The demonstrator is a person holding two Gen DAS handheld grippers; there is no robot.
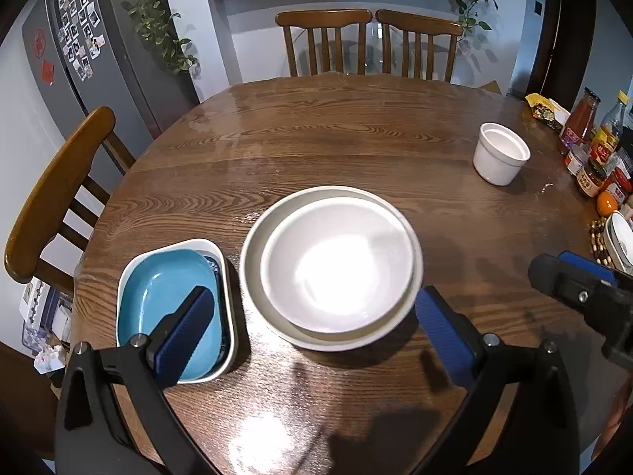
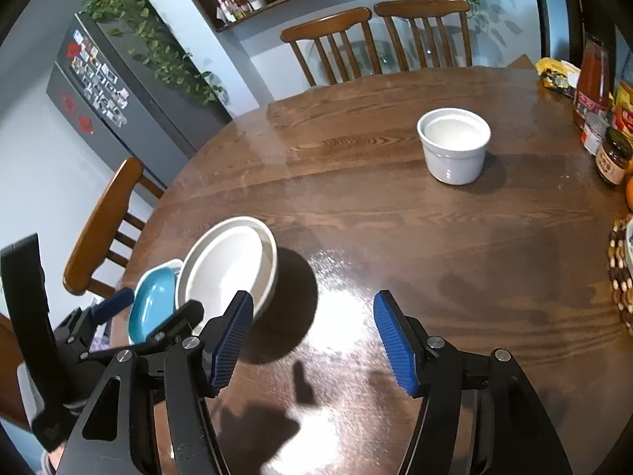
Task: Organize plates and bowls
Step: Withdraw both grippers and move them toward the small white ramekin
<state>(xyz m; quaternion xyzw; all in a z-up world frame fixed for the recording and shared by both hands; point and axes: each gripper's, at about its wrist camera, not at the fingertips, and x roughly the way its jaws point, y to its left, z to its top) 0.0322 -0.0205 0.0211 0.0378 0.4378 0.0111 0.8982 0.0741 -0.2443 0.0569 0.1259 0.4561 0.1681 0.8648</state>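
Note:
A white bowl [image 1: 336, 269] sits nested in a larger white bowl [image 1: 253, 277] on the round wooden table [image 1: 316, 150]. Left of them a blue oval dish [image 1: 158, 293] lies in a white rectangular dish [image 1: 227, 289]. My left gripper [image 1: 312, 328] stands open, its blue pads either side of the nested bowls' near rim, gripping nothing. In the right wrist view my right gripper [image 2: 314, 344] is open over bare table, right of the nested bowls [image 2: 229, 265] and the blue dish [image 2: 152, 304]. A white ramekin [image 2: 455, 142] stands far right on the table [image 2: 395, 217], also seen as the ramekin [image 1: 500, 152].
Jars, bottles and an orange [image 1: 607, 202] crowd the table's right edge, with a beaded trivet [image 2: 619, 273] carrying a white dish. Wooden chairs [image 1: 324, 39] stand at the far side and another chair [image 1: 51, 194] at the left. A fridge [image 1: 99, 39] stands behind.

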